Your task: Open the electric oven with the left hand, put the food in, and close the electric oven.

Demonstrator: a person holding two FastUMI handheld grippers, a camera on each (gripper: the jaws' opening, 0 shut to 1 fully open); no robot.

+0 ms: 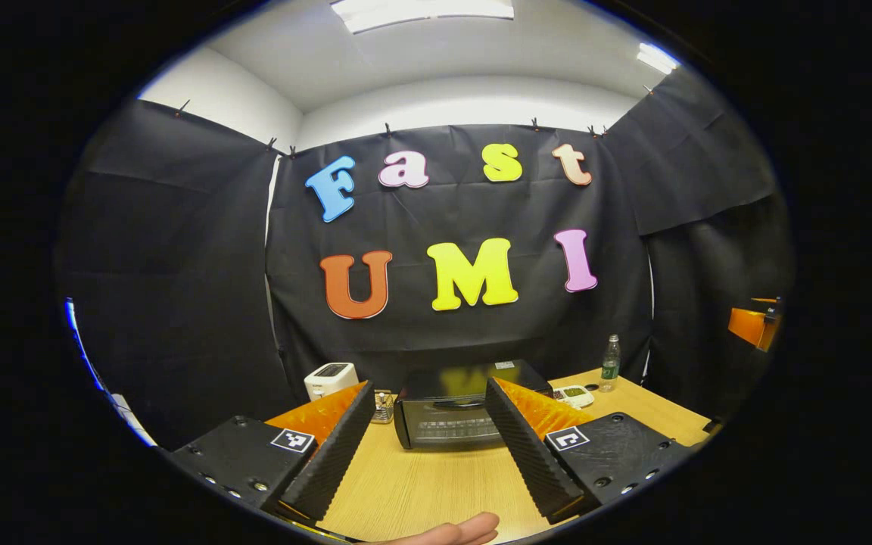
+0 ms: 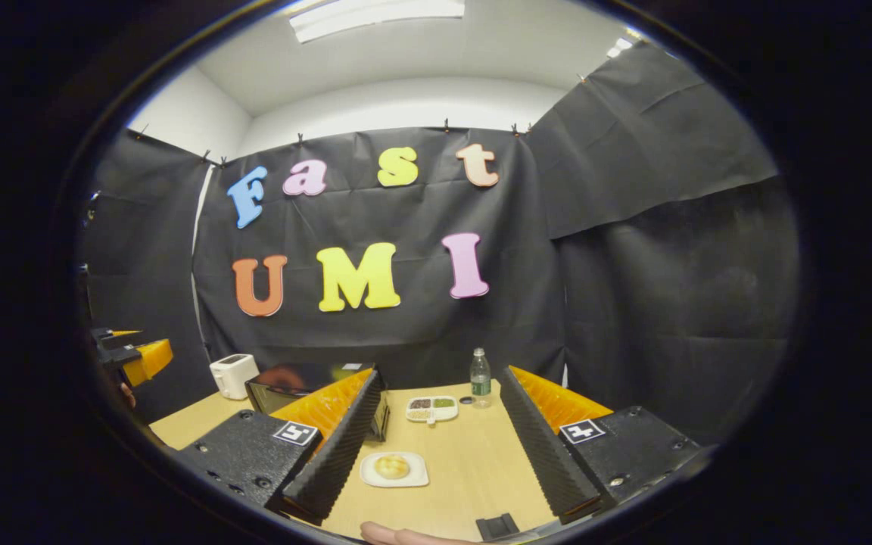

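A black electric oven (image 1: 455, 412) stands on the wooden table (image 1: 436, 484) with its door closed, straight ahead between the fingers of my left gripper (image 1: 430, 409), which is open and well short of it. In the right gripper view the oven (image 2: 292, 390) sits at the left, partly hidden behind a finger. A round bun on a white plate (image 2: 394, 468) lies on the table between the fingers of my open right gripper (image 2: 440, 405), near its left finger. The left gripper (image 2: 133, 356) also appears far left in that view.
A white toaster (image 1: 330, 378) stands left of the oven. A water bottle (image 2: 481, 377) and a small white divided dish (image 2: 431, 409) sit at the back. A small metal rack (image 1: 384, 406) is beside the oven. A fingertip (image 1: 459, 530) shows at the bottom edge.
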